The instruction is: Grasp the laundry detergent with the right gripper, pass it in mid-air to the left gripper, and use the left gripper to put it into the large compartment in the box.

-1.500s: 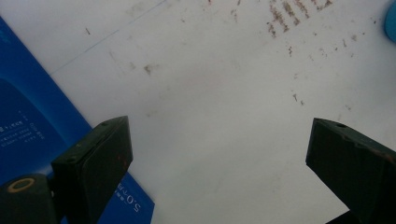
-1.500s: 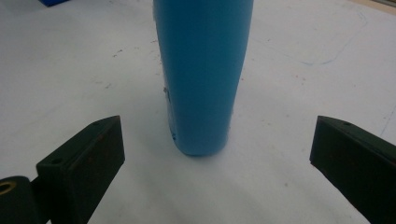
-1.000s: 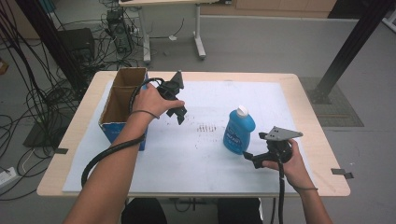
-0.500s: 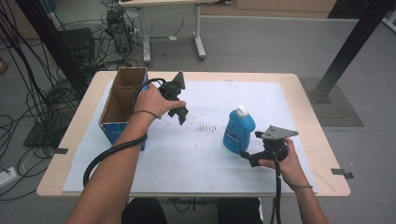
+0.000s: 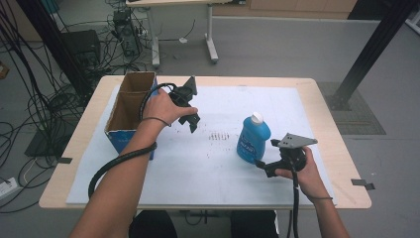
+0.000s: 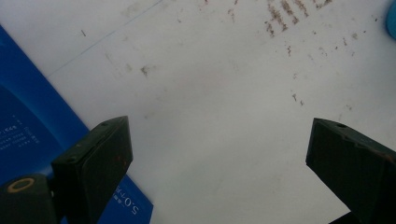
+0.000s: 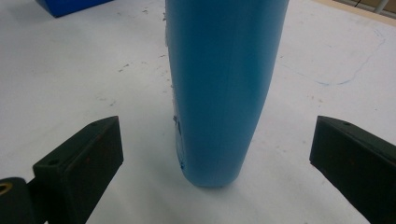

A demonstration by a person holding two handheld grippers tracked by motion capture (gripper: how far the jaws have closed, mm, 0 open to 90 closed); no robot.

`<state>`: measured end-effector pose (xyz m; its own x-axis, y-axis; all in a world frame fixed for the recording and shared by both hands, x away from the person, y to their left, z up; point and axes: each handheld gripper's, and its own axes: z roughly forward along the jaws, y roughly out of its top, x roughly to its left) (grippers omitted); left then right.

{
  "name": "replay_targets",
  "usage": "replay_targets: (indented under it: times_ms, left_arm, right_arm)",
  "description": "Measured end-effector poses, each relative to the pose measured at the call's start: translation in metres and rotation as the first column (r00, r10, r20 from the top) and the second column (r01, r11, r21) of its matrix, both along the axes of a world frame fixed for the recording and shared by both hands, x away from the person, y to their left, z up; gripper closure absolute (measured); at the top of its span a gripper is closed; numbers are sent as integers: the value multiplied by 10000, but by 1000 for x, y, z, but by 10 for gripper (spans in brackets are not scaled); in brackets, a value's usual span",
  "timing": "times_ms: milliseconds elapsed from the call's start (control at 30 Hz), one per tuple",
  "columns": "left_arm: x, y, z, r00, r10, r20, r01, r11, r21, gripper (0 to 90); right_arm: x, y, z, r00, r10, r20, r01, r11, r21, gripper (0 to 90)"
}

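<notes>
A: Your right tongs (image 7: 212, 154) are spread wide with nothing between the pads yet, and the blue bottle (image 7: 224, 88) stands square in the gap. Why so low?

B: You've lined them up with the lower body of the bottle, just above where it meets the white sheet (image 7: 84, 79). Judging from that, a grip near the base would keep it from tipping as the jaws come in

A: And the bottle itself?

B: From the high view it's upright on the surface (image 5: 329, 129), right of centre, white cap (image 5: 256, 118) on top, with your right tongs (image 5: 262, 166) just beside its near side, apart from it, not touching

A: What about your left tongs (image 6: 219, 154)?

B: Also spread open and holding nothing. They look down at bare sheet, with the blue wall of the cardboard box (image 6: 28, 126) at one edge. In the high view your left tongs (image 5: 192, 119) hang beside the box (image 5: 130, 106), which stands open-topped near the left edge of the surface

A: So why park them there?

B: My guess is you're keeping that hand out of the way, near the box, which looks like a likely place for the bottle to go
</notes>
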<state>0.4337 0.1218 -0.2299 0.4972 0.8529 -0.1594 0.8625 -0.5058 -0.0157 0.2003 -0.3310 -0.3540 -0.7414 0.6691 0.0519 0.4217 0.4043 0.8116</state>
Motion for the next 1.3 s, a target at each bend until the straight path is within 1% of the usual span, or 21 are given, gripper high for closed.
replay_targets:
  times_ms: [267, 533, 933, 1200, 1300]
  left_arm:
    - [-1, 0, -1, 10000, 6, 10, -6, 10000, 18, 76]
    - [0, 1, -4, 10000, 12, -96, -11, 10000, 51, 77]
    - [-1, 1, -3, 10000, 57, -73, -57, 10000, 39, 76]
    - [0, 0, -3, 10000, 28, -86, -28, 10000, 49, 76]
    - [0, -1, -2, 10000, -22, -37, 22, 10000, 39, 76]
  right_arm:
    - [-1, -1, 0, 10000, -4, 2, 4, 10000, 5, 24]
    - [-1, 0, 1, 10000, 37, -9, -37, 10000, -8, 24]
    - [0, 0, 0, 9999, 102, -27, -102, 9999, 0, 25]
    - [0, -1, 1, 9999, 131, -15, -131, 9999, 43, 25]
    - [0, -1, 1, 9999, 142, 4, -142, 9999, 43, 25]
